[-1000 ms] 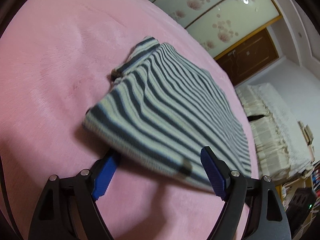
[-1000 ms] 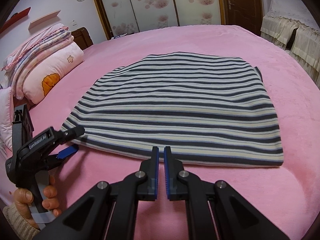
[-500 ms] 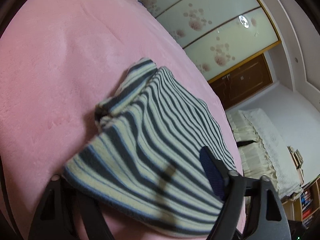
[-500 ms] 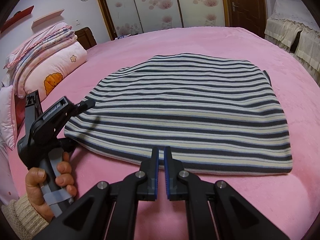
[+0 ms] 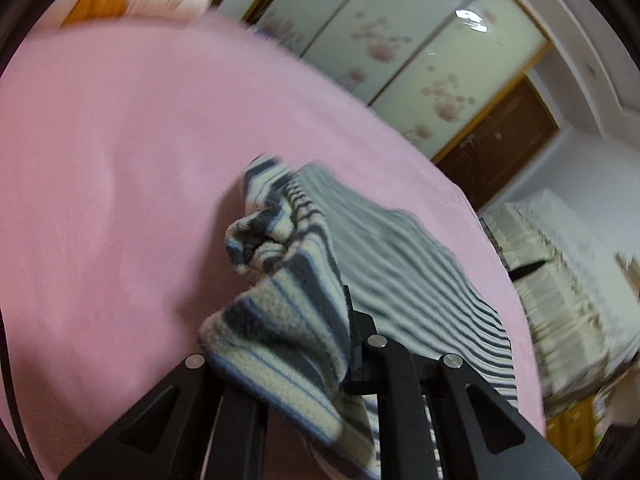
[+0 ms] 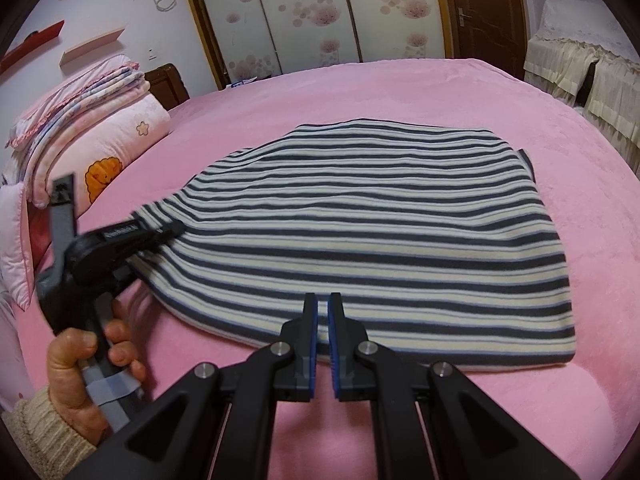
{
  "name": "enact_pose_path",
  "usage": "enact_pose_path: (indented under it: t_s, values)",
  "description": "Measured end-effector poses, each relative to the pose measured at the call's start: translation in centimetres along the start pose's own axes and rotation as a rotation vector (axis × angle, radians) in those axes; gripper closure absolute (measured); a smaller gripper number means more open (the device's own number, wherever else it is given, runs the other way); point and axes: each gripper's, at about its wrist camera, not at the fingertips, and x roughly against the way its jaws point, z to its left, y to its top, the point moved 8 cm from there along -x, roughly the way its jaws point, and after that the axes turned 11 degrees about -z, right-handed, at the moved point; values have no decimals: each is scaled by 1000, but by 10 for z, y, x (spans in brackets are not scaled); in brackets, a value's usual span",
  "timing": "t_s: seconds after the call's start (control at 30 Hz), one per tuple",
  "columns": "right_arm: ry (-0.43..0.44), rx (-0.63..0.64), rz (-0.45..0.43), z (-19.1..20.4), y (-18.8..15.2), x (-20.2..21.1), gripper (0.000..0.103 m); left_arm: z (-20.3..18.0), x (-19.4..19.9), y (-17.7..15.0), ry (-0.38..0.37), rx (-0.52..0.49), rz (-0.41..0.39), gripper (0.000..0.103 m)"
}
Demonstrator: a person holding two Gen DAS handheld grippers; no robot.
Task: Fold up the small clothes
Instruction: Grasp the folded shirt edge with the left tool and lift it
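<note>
A dark-and-cream striped garment point(image 6: 380, 220) lies spread flat on the pink bed point(image 6: 400, 88). My left gripper point(image 6: 172, 234), held by a person's hand point(image 6: 80, 364), is at the garment's left corner. Its jaws are closing with that corner pinched between them. In the left wrist view the bunched corner point(image 5: 288, 320) drapes over the left gripper point(image 5: 320, 328) and hides one finger, and the cloth rises off the bed there. My right gripper point(image 6: 323, 304) is shut with nothing in it, its tips just above the garment's near hem.
Folded pink quilts and a pillow point(image 6: 100, 132) are stacked at the bed's left end. Sliding wardrobe doors point(image 6: 312, 12) and a brown door point(image 6: 484, 8) stand behind the bed. Cream-covered furniture point(image 6: 580, 68) stands to the right.
The left gripper slid onto the garment's left corner, its jaws came together on the cloth, and the corner rose off the bed. The right gripper stayed where it was.
</note>
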Motion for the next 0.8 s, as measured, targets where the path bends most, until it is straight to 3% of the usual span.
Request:
enact_pose_path:
  t_s: [0.3, 0.4, 0.53, 0.67, 0.8]
  values:
    - [-31, -26, -64, -33, 64, -43, 98, -103, 13, 18, -98, -204, -55, 94]
    - [6, -31, -5, -39, 74, -80, 98, -125, 5, 21, -107, -226, -34, 94]
    - [47, -37, 172, -41, 49, -129, 98, -154, -2, 22, -117, -261, -19, 94]
    - [80, -91, 144, -50, 53, -117, 98, -186, -10, 14, -147, -324, -4, 94]
    - [68, -135, 54, -82, 69, -75, 98, -234, -15, -14, -211, -429, 35, 94]
